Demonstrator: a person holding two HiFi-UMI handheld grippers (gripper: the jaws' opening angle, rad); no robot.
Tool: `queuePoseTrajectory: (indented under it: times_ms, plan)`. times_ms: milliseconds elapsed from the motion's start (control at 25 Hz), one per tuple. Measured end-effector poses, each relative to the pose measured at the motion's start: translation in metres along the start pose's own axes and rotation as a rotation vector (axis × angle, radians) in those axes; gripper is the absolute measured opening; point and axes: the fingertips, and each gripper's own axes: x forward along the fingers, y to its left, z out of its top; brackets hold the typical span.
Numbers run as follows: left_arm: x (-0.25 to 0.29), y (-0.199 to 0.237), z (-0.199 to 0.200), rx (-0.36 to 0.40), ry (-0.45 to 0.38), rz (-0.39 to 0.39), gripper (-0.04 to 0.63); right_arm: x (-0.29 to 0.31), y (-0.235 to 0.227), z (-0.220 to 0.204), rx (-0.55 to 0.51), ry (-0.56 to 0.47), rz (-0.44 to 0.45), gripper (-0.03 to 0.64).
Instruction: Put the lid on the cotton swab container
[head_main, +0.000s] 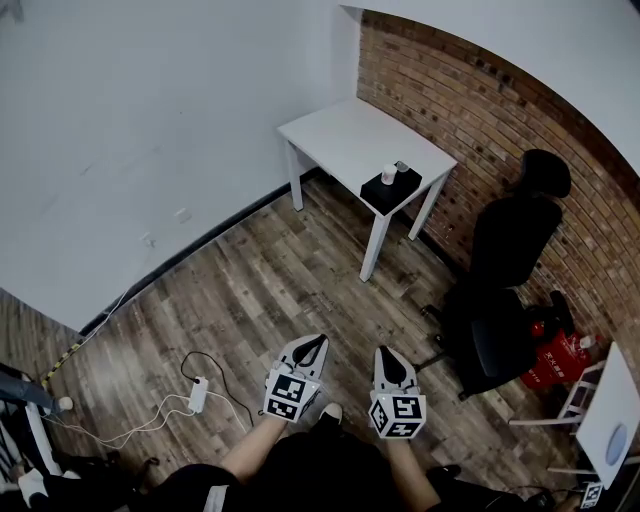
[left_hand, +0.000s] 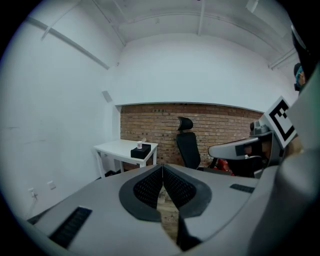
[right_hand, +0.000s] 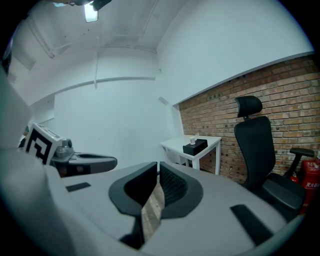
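Observation:
Far across the room, a small white cotton swab container (head_main: 388, 174) stands on a black box (head_main: 391, 188) at the near corner of a white table (head_main: 340, 140). A small lid-like piece (head_main: 402, 167) lies beside it on the box. My left gripper (head_main: 318, 343) and right gripper (head_main: 384, 352) are held side by side low over the wooden floor, well short of the table. Both are shut with nothing between the jaws. The left gripper view shows its gripper (left_hand: 162, 168) aimed toward the container (left_hand: 140, 145). The right gripper view shows its gripper (right_hand: 157, 167) with the box (right_hand: 195, 147) far off.
A black office chair (head_main: 510, 260) stands to the right of the table by the brick wall (head_main: 480, 100), with a red object (head_main: 555, 355) behind it. A power strip (head_main: 198, 392) with cables lies on the floor at the left. Another white tabletop (head_main: 610, 410) sits at the lower right.

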Motion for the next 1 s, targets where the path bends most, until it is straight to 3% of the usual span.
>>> queuePoseTrajectory:
  times_ms: [1000]
  plan:
    - [0.068,0.049,0.028,-0.012,-0.031,0.019,0.014,0.074,-0.032,0.016,-0.006,0.017,0.0,0.021]
